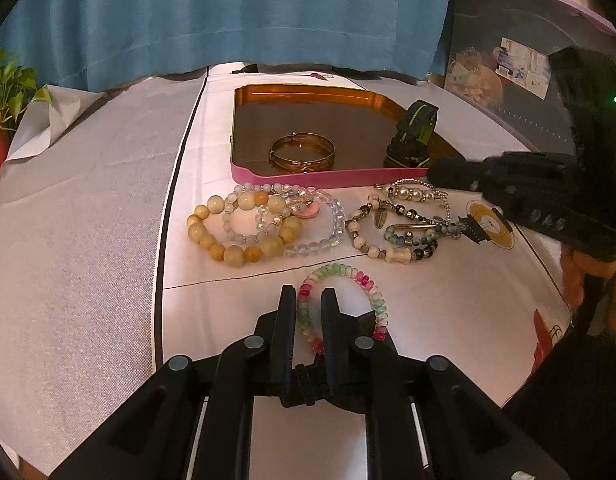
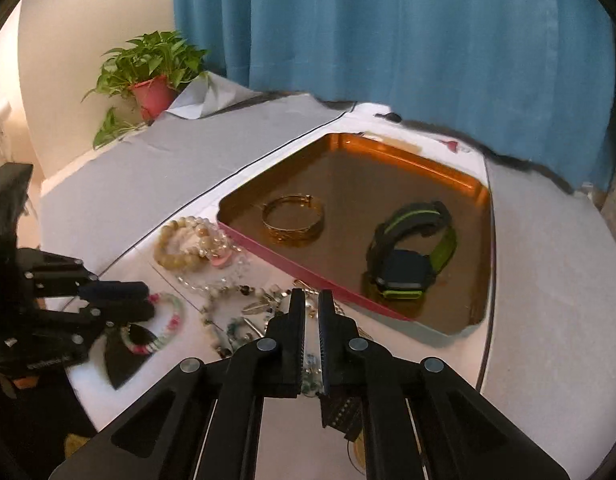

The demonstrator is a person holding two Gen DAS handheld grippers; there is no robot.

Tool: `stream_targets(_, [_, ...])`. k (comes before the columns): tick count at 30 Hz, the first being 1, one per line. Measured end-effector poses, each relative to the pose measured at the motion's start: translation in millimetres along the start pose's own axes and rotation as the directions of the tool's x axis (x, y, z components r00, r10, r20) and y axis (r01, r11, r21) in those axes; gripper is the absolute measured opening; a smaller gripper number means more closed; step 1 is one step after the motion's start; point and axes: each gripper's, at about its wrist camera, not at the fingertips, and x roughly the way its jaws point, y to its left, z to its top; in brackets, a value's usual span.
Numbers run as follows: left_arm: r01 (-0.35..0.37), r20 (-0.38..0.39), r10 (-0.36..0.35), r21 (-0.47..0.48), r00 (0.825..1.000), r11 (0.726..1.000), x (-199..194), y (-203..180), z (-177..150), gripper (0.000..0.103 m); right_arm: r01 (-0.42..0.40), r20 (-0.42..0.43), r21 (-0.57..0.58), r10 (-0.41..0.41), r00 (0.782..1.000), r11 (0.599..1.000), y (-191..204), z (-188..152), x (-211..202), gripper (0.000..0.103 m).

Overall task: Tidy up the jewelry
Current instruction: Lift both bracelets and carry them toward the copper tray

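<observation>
Fingers of the left gripper stand nearly together, pinching the left arc of the pink, green and white bead bracelet — one finger outside the loop, one inside it; the rest of the loop lies on the white cloth to the right of the tips. No earlier frame to compare.

Beyond the left fingertips, slightly left: large cream-yellow bead bracelet, overlapped by clear glass bead bracelets with a pink charm. Further beyond — pink-rimmed rectangular tray with gold lining, holding a gold bangle and, to its right, a black and lime-green wristwatch standing on its strap.

Right of the left fingertips: tangled heap of pearl, white and teal bead bracelets.

Fingers of the right gripper are pressed almost shut over that heap; pale beads show in the narrow slot between them, but whether the pads actually clamp a strand I cannot tell. Tray lies beyond and right of these tips.
</observation>
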Motion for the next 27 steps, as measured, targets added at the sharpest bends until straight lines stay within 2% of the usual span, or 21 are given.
stream_targets(3, [0.007,0.002,-0.007,-0.008,1.000,1.000,-0.4,1.1,-0.1,0.013,0.028,-0.081,-0.091,-0.035,0.996,0.995,2.5,-6.0,14.7,0.009])
stream_targets(4, [0.007,0.001,-0.007,-0.008,1.000,1.000,-0.6,1.1,-0.2,0.013,0.018,-0.058,-0.102,-0.025,0.998,0.995,2.5,-6.0,11.6,0.009])
stream_targets(7, [0.012,0.002,-0.012,-0.005,1.000,1.000,-0.8,1.6,-0.2,0.013,0.032,0.000,-0.051,-0.032,1.000,0.998,-6.5,-3.7,-2.3,0.010])
stream_targets(10, [0.017,0.003,-0.017,-0.010,1.000,1.000,-0.5,2.5,0.1,0.013,0.003,-0.026,0.043,-0.002,1.000,0.999,-26.9,-6.5,-2.4,0.011])
stream_targets(13, [0.020,0.003,-0.020,-0.013,1.000,1.000,0.1,2.7,0.7,0.013,-0.033,-0.056,0.084,0.038,0.998,0.996,-37.9,-10.4,3.6,0.011])
stream_targets(16, [0.019,0.003,-0.019,-0.012,1.000,1.000,0.1,2.7,0.8,0.013,-0.050,-0.026,0.094,0.052,0.998,0.994,-41.3,-10.5,0.3,0.011])
stream_targets(22, [0.019,0.003,-0.019,-0.010,1.000,1.000,0.0,3.2,0.6,0.013,-0.089,-0.065,0.086,0.095,0.993,0.992,-36.3,-9.7,11.5,0.011])
stream_targets(27, [0.017,0.003,-0.017,-0.008,1.000,1.000,0.1,3.3,0.5,0.013,-0.039,-0.123,0.053,0.045,0.991,0.998,-26.7,-17.8,12.8,0.011])
